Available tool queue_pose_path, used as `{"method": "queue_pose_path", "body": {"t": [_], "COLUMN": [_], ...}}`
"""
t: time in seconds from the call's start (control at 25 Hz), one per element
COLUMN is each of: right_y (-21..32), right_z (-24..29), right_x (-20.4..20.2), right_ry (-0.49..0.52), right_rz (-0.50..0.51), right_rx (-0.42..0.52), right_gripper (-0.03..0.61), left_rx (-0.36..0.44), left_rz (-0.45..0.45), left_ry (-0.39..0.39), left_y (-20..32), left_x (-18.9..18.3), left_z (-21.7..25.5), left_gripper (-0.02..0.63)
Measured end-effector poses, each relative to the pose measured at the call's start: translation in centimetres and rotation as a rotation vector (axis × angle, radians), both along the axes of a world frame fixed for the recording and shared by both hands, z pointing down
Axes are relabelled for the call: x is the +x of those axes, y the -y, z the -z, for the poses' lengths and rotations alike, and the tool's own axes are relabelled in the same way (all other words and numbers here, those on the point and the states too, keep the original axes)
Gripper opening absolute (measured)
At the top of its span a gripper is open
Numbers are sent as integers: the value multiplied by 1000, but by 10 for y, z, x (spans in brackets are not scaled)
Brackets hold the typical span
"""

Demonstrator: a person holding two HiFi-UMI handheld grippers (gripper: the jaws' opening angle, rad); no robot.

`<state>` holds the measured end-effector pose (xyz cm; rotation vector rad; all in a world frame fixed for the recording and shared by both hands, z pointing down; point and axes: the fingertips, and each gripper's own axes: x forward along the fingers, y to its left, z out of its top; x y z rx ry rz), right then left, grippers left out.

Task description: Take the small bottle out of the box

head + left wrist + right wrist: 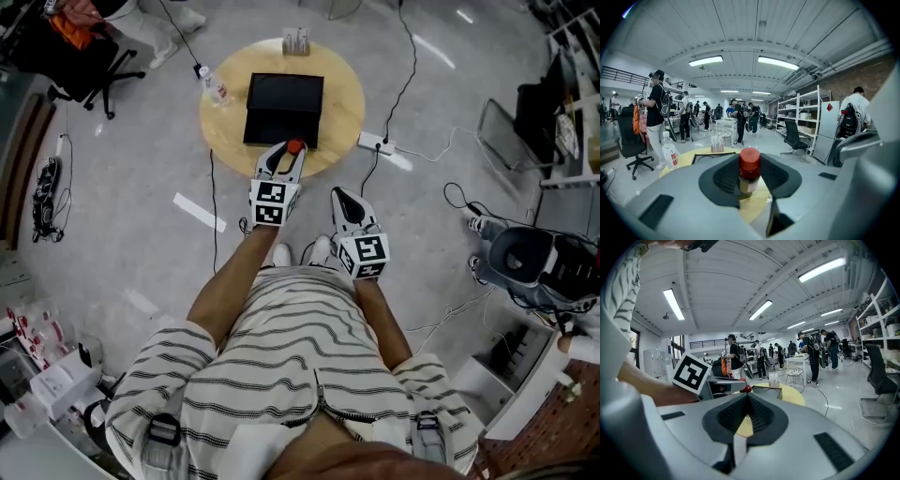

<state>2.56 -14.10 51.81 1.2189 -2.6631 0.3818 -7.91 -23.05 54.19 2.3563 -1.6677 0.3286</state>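
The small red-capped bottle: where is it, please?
Head view centre: the left gripper clamps the small bottle at the near edge of the black box on the round table.

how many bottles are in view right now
2. A small red-capped bottle sits clamped in the left gripper; a clear plastic water bottle stands on the round wooden table, left of the black box. The box may hide more.

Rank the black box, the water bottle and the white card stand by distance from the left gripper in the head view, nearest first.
1. The black box, on the round table, just ahead of the left gripper holding the small bottle.
2. The water bottle, at the table's left edge.
3. The white card stand, at its far edge.
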Motion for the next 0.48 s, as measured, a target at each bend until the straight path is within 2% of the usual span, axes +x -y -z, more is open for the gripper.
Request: {"method": "queue_pose_path", "body": {"t": [0.48], "right_y": [-9], "right_z": [13], "right_x": [4], "right_ry": [11], "right_rz": [-7], "right_rx": [19], "right_gripper": [18], "left_rx": [35], "left_rz": [-37], "left_ry": [-6], "left_y": [-31], "left_x": [8], "left_z": [20], "left_gripper": [143]}}
